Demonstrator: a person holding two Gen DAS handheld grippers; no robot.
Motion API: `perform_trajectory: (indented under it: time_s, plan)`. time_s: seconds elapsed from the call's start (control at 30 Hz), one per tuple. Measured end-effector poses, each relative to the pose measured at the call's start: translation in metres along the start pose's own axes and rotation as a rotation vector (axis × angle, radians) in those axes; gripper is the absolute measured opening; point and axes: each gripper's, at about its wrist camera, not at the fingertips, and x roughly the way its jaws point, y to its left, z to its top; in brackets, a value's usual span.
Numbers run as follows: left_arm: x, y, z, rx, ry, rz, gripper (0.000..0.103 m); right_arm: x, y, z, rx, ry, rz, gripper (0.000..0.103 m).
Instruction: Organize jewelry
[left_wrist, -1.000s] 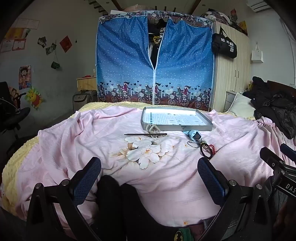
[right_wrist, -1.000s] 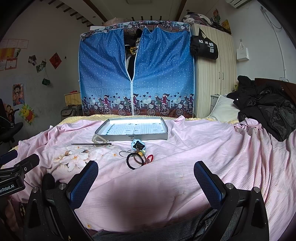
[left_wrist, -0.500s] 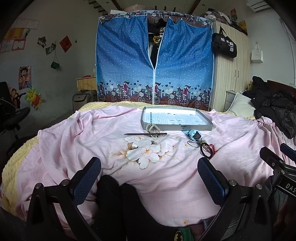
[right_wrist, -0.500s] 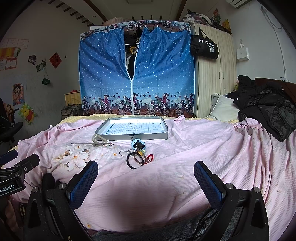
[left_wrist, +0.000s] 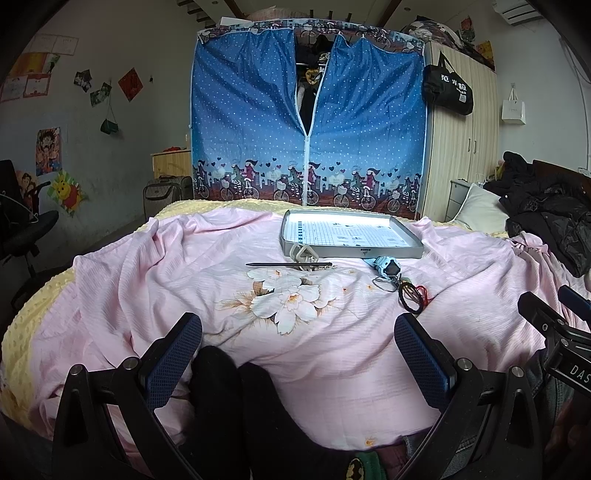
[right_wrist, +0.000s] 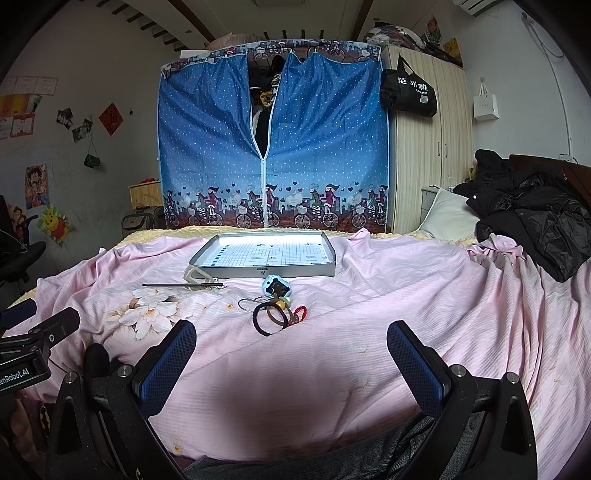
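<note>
Fingers spread wide on my left gripper (left_wrist: 297, 345) and my right gripper (right_wrist: 291, 347), both empty and held low over the pink bedsheet (right_wrist: 388, 295). Ahead of the right one lies a small pile of hair ties (right_wrist: 275, 317) touching a light-blue trinket (right_wrist: 275, 287). Left of them a thin dark hair stick (right_wrist: 181, 285) lies flat, and just behind sits the shallow grey tray (right_wrist: 269, 271).

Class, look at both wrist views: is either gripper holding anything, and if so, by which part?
Nothing is held. The left gripper and right gripper are both open and empty above the pink sheet.
</note>
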Motion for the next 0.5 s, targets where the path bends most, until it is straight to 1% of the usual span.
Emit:
perform_trajectory:
  time_s: [0.5]
  plan:
    - [0.0027, 0.0056, 0.0002, -0.026, 0.015, -0.008, 0.102, 0.0006, -0.0008, -0.0002, 0.0, 0.002, 0.0, 0.103]
